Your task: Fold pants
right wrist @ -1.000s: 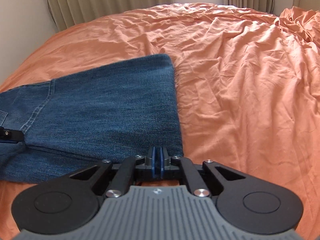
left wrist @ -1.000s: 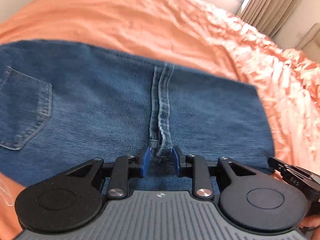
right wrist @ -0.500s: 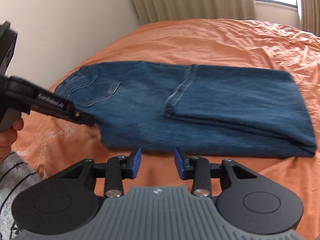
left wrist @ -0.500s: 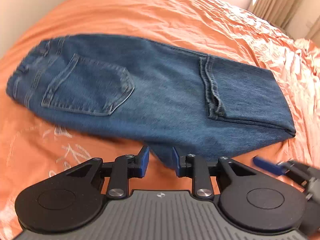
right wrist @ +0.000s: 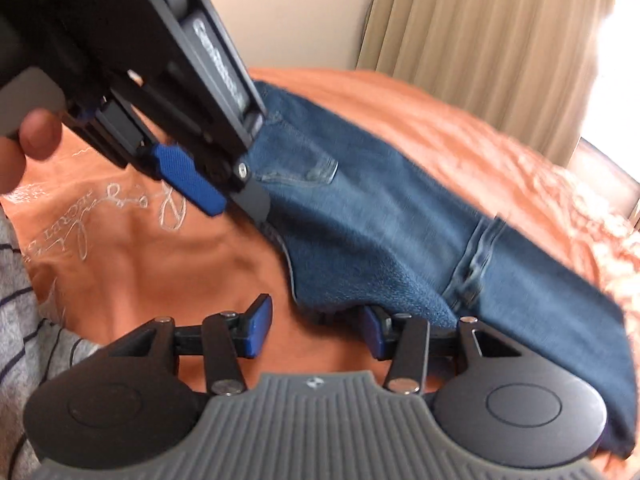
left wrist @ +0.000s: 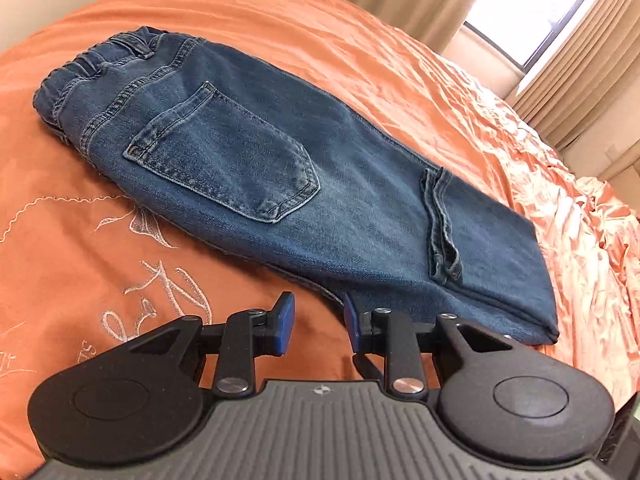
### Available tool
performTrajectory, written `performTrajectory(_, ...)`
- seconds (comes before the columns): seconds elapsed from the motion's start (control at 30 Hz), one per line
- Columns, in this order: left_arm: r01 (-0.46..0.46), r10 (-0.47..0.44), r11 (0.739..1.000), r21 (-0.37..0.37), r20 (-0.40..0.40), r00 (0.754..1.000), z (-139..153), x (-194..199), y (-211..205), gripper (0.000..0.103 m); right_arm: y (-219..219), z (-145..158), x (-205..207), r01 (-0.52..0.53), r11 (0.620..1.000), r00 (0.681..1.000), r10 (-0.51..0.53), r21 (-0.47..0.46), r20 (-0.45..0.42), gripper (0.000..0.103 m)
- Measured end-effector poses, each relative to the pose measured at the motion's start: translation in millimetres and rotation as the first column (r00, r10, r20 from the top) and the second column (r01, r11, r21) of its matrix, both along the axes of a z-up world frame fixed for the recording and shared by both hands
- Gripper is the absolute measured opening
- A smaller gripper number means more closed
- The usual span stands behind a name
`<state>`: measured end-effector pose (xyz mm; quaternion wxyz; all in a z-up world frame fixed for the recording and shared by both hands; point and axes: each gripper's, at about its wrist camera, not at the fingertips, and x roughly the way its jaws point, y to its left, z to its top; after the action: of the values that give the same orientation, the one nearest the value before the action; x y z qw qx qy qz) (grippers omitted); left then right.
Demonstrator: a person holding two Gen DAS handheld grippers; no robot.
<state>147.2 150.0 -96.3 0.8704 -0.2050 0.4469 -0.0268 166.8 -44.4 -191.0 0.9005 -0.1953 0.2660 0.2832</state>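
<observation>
The jeans (left wrist: 360, 184) are blue denim, coarse-woven with raised stitched seams; the orange bedspread (left wrist: 360, 64) is smooth, faintly glossy cloth with pale embroidery. Both tongs, left (left wrist: 318, 326) and right (right wrist: 316, 330), are matt black plastic with shiny metal rivets and ribbed blue pads (right wrist: 256, 330)

Under my view lies an orange bedspread (left wrist: 280, 20), smooth on the near side and rumpled into bright, shiny creases toward the far right. Pale embroidery (left wrist: 152, 280) runs across its near left part: a wavy line, leaf shapes and looping script I cannot read. Beige curtains (right wrist: 480, 40) hang in long folds behind the bed, beside a plain cream wall (right wrist: 300, 12). A window (left wrist: 532, 8) glares white between the curtains. At my lower left, grey cloth with dark stripes (right wrist: 24, 320) shows at the bedspread's edge.
</observation>
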Motion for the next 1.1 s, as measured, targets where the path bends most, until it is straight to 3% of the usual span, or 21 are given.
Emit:
performTrajectory(0.2,0.010,-0.010,1.000,-0.026,0.021,1.000,-3,4,1,0.031,16,-14,23,-0.016,0.998,0.998,0.013,-0.053,-0.053,0.045)
performTrajectory(0.33,0.012,-0.011,0.999,-0.036,0.016,1.000,-6,4,3,0.031,34,-18,29,-0.032,0.995,0.999,0.030,-0.095,-0.023,0.044)
performTrajectory(0.37,0.009,-0.008,0.999,-0.042,0.015,1.000,-6,4,4,0.031,36,-17,28,-0.045,0.993,0.999,0.044,-0.105,-0.016,0.037)
performTrajectory(0.43,-0.003,0.004,0.999,-0.052,0.017,1.000,-7,4,7,0.031,37,-12,27,-0.047,0.991,0.998,0.043,-0.122,-0.037,0.011)
performTrajectory(0.53,-0.007,0.008,0.998,-0.056,0.024,1.000,-7,3,7,0.031,21,1,20,-0.046,0.997,0.992,0.039,-0.060,-0.117,0.007)
performTrajectory(0.67,0.003,-0.003,0.999,-0.040,0.018,1.000,-6,6,4,0.031,15,-10,13,-0.016,0.999,0.981,0.009,-0.035,-0.196,0.001)
performTrajectory(0.8,0.010,-0.010,1.000,0.001,-0.004,1.000,-7,7,-1,0.031,3,-23,23,0.073,0.995,0.943,-0.048,0.065,-0.328,0.000)
performTrajectory(0.93,0.016,-0.013,0.998,0.054,-0.050,0.999,-8,8,-6,0.031,-8,-19,7,0.063,0.995,0.946,-0.036,0.072,-0.322,0.000)
performTrajectory(1.1,0.086,-0.083,0.988,0.125,-0.031,0.996,5,14,-26,0.031,-65,16,12,0.174,0.964,0.930,-0.094,0.202,-0.356,0.000)
